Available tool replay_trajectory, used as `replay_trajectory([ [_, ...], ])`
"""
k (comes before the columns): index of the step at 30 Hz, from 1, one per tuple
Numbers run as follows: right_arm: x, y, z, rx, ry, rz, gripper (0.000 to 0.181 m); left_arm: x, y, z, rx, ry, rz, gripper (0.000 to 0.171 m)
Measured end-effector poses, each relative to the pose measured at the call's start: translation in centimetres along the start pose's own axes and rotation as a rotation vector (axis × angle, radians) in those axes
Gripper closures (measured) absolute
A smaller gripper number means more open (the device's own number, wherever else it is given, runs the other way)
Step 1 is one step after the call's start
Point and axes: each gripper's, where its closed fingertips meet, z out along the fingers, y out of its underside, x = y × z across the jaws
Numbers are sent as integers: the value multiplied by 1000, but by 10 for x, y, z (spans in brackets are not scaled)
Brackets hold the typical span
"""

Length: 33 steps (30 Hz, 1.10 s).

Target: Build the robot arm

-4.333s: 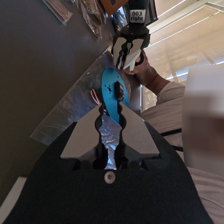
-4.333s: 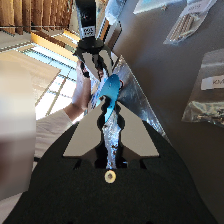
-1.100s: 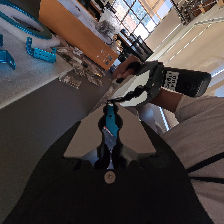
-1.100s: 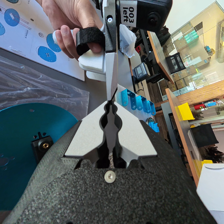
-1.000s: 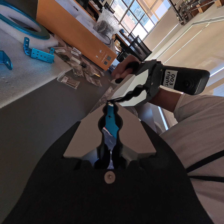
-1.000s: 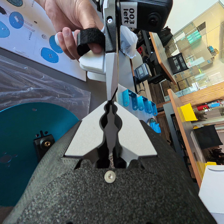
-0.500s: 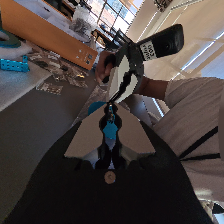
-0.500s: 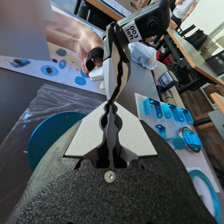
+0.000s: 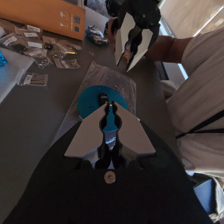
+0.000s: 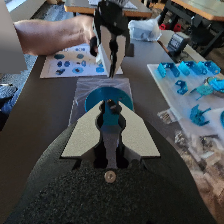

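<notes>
Left tongs (image 9: 109,103) pinching small screw (image 9: 110,103), right view too blurred

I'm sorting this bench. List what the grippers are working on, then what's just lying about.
In hand: left gripper, shut on a small metal screw; open right gripper; round blue metal plate with black servo block, on clear plastic bag.
Lying about: small bags of hardware; orange cardboard box; printed sheet; blue metal brackets.

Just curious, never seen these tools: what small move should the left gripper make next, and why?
Probably lower the left gripper: it pinches what looks like a small screw above the black block on the blue disc; the right gripper hangs open, apart.
</notes>
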Motion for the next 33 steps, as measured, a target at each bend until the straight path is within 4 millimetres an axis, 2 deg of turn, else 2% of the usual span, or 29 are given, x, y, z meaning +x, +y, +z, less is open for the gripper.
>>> replay_trajectory([
  [3, -13, 27, -11, -39, 53, 28, 161, -5, -7, 15, -123, -20, -105, 168],
  [7, -18, 46, -18, -44, 121, 39, 158, -13, -17, 37, -297, 8, -335, 168],
  [12, -12, 41, -30, 9, 184, 9, 158, -17, -2, 59, -532, -62, -441, 168],
  [15, -16, 37, -33, 43, 169, 27, 158, -17, 6, 67, -604, -106, -455, 167],
  [20, -18, 40, -34, 25, 174, -3, 158, -20, 7, 75, -639, -137, -458, 168],
  [33, -22, 39, -33, 27, 154, -1, 158, -23, 9, 77, -698, -165, -416, 168],
])
